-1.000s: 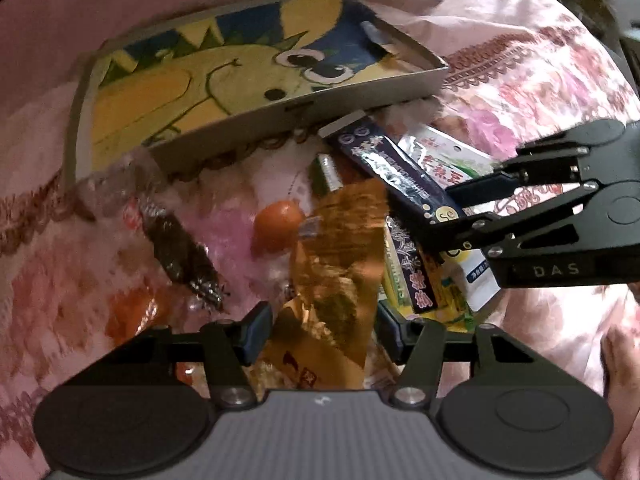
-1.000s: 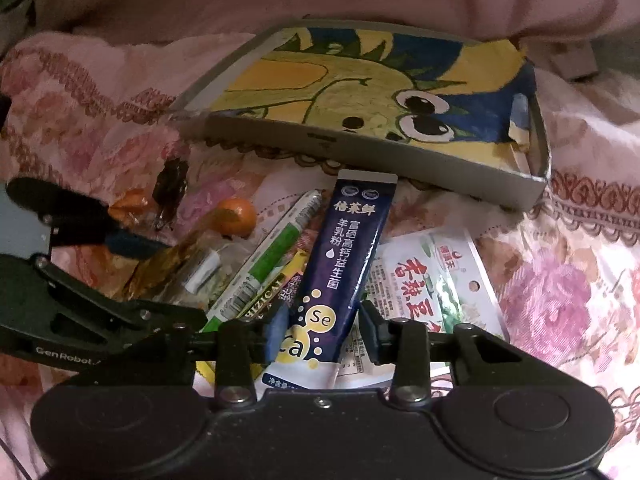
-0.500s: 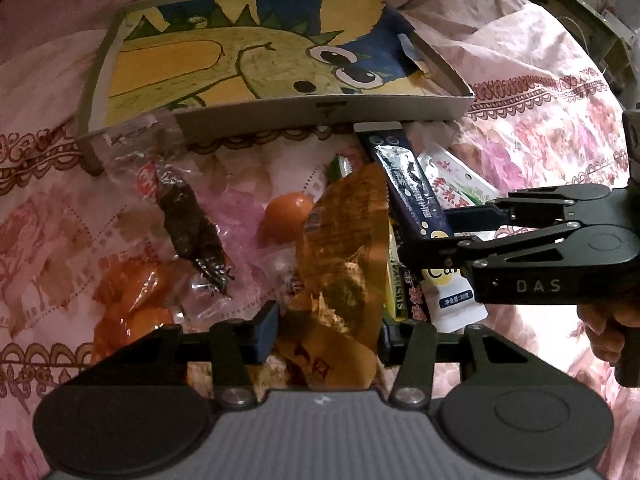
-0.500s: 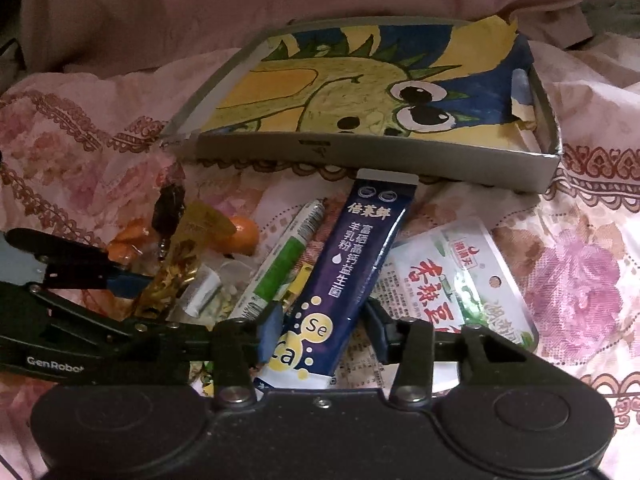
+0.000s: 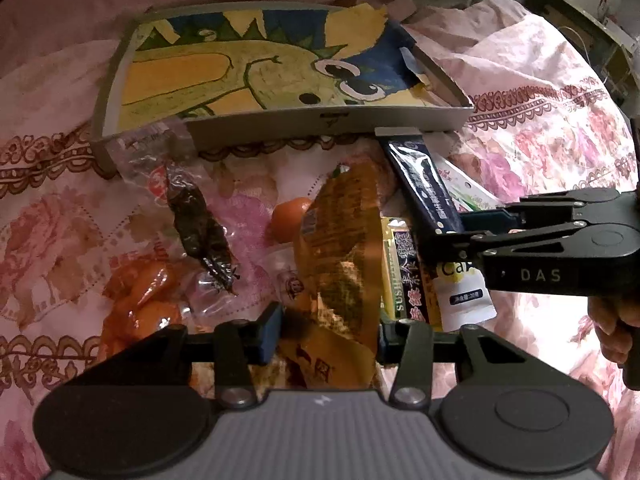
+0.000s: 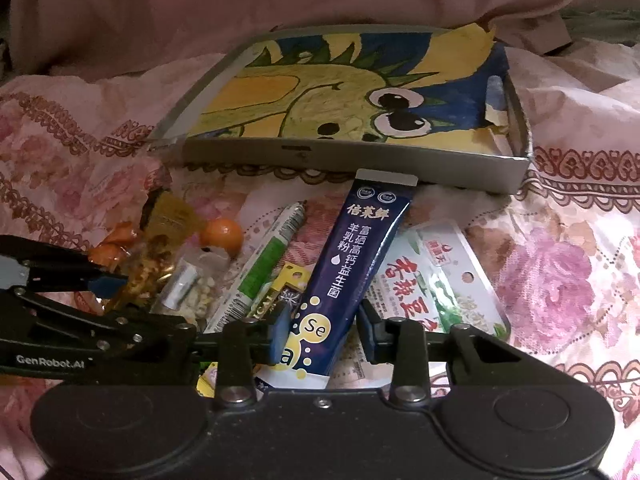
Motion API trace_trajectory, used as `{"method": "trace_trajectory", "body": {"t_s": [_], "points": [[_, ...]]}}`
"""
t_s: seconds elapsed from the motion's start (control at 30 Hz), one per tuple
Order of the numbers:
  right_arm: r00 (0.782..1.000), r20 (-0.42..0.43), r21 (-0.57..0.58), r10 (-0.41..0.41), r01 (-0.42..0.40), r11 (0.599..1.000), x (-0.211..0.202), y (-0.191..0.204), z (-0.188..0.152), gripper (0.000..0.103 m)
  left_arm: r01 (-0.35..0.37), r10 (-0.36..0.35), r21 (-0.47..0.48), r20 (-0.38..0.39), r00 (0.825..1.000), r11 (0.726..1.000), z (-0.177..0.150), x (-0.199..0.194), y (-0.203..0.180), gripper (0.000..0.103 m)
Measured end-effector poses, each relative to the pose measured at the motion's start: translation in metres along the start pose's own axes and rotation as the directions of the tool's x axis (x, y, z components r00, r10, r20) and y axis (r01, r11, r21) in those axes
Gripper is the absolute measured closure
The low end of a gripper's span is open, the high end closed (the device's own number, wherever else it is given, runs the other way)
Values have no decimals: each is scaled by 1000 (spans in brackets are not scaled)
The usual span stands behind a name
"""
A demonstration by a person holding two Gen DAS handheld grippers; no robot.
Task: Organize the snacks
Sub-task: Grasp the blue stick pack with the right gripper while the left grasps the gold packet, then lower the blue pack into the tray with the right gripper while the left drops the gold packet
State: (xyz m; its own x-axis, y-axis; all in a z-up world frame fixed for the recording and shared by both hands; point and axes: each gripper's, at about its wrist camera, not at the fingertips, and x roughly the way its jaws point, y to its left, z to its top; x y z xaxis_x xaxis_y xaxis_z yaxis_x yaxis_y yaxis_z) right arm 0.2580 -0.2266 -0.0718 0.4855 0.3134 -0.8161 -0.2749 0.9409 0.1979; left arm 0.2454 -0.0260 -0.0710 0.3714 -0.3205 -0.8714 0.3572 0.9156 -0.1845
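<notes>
An amber snack packet (image 5: 340, 260) stands between the fingers of my left gripper (image 5: 328, 334). Its jaws are closing, both pads are at the packet's edges, and the foil curls between them. In the right wrist view that packet (image 6: 160, 228) leans up beside the left gripper (image 6: 152, 304). A navy tube-shaped sachet (image 6: 360, 248) lies flat between the fingers of my right gripper (image 6: 322, 330). Those jaws are closing too, with a gap still showing at the right pad. A shallow grey box (image 5: 320, 124) with a painted cartoon lining sits just behind the pile.
Scattered on the pink floral bedspread are a small orange (image 5: 288, 216), a dark dried snack in clear wrap (image 5: 200, 228), orange-wrapped snacks (image 5: 140, 292), a green stick pack (image 6: 268, 264) and a white-green packet (image 6: 436, 280). A person's hand (image 5: 612, 320) holds the right gripper's handle.
Both pairs of jaws have narrowed around the packet and the sachet. The left view has rolled, so the box now sits more level. Neither hand has shifted much.
</notes>
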Motion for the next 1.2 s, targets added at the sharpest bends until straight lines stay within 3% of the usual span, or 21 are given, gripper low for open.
{"method": "trace_trajectory", "body": {"t_s": [0.57, 0.67, 0.87, 1.2], "points": [[997, 72, 9, 27, -28, 1000, -28, 1, -3, 66, -14, 19, -71, 71, 997, 997, -7, -28, 7, 58], [996, 81, 4, 34, -34, 999, -30, 3, -2, 66, -14, 21, -72, 97, 995, 997, -6, -33, 8, 71], [996, 75, -5, 37, -36, 999, -26, 3, -2, 66, -11, 19, -69, 113, 993, 998, -4, -34, 9, 72], [995, 92, -45, 44, -40, 998, -26, 9, -1, 66, -48, 62, -106, 126, 990, 993, -3, -38, 16, 86]]}}
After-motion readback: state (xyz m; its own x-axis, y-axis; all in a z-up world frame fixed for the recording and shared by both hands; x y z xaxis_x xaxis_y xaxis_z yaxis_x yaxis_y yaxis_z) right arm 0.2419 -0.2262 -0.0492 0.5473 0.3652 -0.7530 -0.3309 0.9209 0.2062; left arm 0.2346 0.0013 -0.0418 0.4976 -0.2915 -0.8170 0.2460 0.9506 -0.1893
